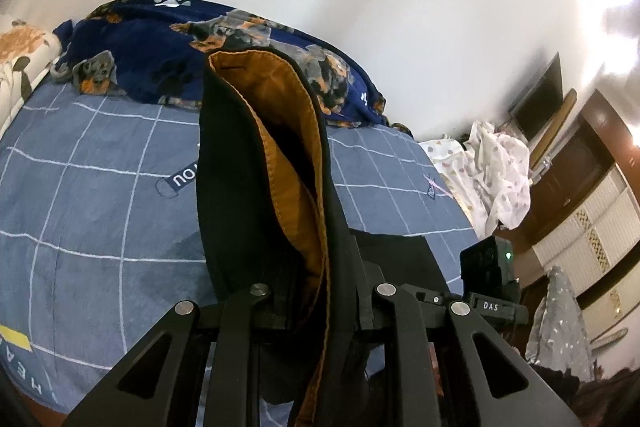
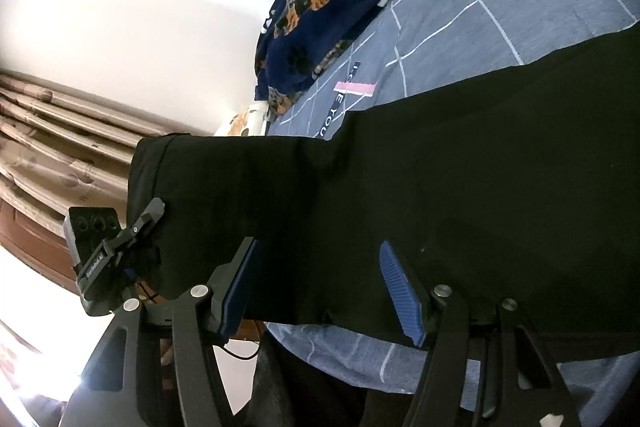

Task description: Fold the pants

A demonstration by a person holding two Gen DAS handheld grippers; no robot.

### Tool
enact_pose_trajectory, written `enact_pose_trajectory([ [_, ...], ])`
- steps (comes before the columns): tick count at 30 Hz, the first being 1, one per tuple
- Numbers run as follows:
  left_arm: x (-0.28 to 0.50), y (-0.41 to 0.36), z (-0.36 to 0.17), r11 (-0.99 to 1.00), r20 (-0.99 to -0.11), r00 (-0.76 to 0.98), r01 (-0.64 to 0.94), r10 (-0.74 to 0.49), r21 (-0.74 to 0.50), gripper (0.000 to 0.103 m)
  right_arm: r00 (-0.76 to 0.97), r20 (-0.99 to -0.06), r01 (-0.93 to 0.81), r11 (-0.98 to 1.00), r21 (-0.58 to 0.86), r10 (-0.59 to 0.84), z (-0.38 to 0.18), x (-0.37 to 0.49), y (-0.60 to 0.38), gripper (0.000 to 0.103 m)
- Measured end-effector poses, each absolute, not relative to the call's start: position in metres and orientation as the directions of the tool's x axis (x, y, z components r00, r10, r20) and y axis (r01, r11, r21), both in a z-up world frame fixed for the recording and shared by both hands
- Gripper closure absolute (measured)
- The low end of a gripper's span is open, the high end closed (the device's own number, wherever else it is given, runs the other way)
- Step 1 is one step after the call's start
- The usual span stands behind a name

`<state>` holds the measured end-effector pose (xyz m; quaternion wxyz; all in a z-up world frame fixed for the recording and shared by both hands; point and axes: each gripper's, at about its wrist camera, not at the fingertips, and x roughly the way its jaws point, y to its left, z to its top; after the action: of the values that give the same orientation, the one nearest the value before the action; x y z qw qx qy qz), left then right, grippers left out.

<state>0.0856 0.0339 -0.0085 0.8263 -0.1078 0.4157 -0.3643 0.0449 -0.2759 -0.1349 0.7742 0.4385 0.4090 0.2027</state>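
Mostly black pants (image 1: 228,195) (tan lining), seemingly pinched upright.

One pants (image 1: 248,163), black with an orange lining, at 12 o'clock of the left view. Two tools: left tool (image 1: 320,303), right tool (image 2: 320,287). Two blue pads (image 2: 402,291) on the right tool, at 5 and 7 o'clock of its view. One bed (image 1: 80,187) under a blue checked sheet. One dog-print blanket (image 1: 160,43) at 11 o'clock. One floral pillow (image 1: 20,55) at 9 o'clock. One white dotted cloth (image 1: 496,167) at 3 o'clock. One dark screen (image 1: 540,99) at 2 o'clock. One curtain (image 2: 60,131) at 9 o'clock of the right view.
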Motion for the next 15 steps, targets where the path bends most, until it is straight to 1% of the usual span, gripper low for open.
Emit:
enact_pose_trajectory([
  [15,0.085,0.014,-0.007,0.703,-0.613,0.376,0.536,-0.695,-0.468,0.083,0.600,-0.448,0.047,0.530,0.847,0.663,-0.132,0.048,-0.279,0.043],
])
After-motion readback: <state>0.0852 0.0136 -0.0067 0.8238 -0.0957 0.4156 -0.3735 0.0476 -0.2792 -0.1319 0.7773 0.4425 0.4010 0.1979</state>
